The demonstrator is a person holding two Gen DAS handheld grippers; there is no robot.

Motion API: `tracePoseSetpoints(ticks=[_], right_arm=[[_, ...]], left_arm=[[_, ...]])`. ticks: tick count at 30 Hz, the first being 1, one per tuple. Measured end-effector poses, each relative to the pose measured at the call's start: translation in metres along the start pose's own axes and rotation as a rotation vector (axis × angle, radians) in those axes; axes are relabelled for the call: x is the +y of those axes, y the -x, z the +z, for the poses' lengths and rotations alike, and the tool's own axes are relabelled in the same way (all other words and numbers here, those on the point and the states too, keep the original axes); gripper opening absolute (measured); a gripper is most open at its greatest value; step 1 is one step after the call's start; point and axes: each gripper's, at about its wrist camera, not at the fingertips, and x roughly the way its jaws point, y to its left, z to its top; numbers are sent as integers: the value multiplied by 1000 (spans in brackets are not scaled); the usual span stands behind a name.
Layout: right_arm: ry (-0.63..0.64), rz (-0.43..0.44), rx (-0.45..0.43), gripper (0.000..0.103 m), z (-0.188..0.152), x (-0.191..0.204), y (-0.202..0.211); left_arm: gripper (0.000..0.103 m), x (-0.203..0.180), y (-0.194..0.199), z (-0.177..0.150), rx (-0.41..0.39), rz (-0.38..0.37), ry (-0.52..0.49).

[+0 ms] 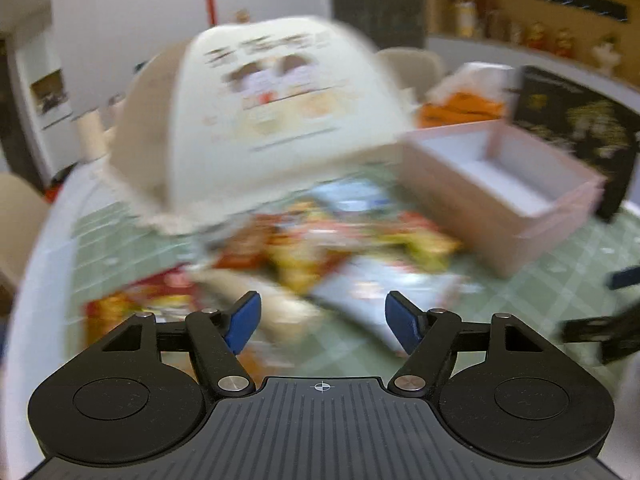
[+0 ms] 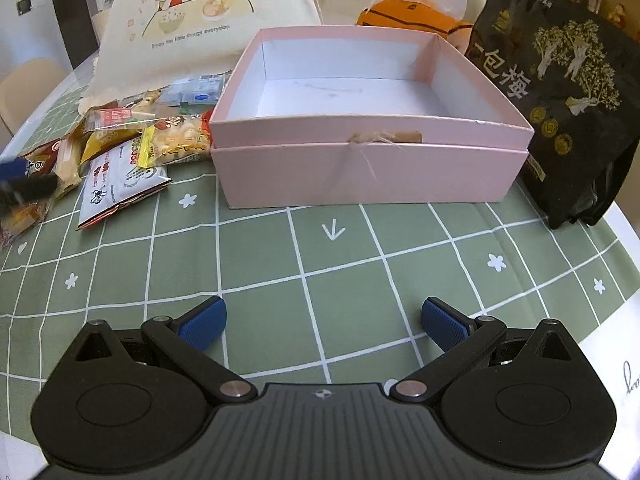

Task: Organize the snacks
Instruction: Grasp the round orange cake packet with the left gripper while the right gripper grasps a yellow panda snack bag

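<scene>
Nothing sorted yet: your pink box (image 2: pixel 372 120) sat bare inside, snack packets (image 2: pixel 132 148) heaped just left of it on the tabletop (image 2: pixel 360 264); both tongs (image 1: pixel 322 322) (image 2: pixel 324 322) spread, holding nothing

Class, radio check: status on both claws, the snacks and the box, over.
Left claw open, empty, over snack pile. Right claw open, empty, facing pink box. Box empty. Nothing blocking; left view blurred.
</scene>
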Motion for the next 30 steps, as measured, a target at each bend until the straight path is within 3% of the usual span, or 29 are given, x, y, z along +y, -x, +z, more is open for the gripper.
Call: tracePoseSetpoints(ticks=[3,5,7,10,13,17,20,23,27,30], right_arm=[[0,-4,24,103,6,4,-3],[22,12,54,103,8,4,-2],[42,43,81,101,7,4,3],[73,79,90,100,3,8,10],[117,51,88,100,-3,15,13],[158,20,69,99,-4,24,19],[235,9,31,98,1,39,28],[306,55,-11,98,21,54,40],[350,146,-58,98,72,82,48],[349,248,-36,98,122,116,37]], left_arm=[[73,53,-23,7,137,-36,128],[73,78,-33,3,179,-83,199],[73,88,-37,-2,221,-108,209],[74,75,-31,-10,249,-152,117],[75,52,-25,-18,300,-190,13],[75,30,-21,-27,320,-151,-75],[61,32,-19,-26,303,-138,0],[60,35,-11,-26,284,-130,105],[60,38,14,-28,289,-33,302],[60,40,34,-40,309,44,448]])
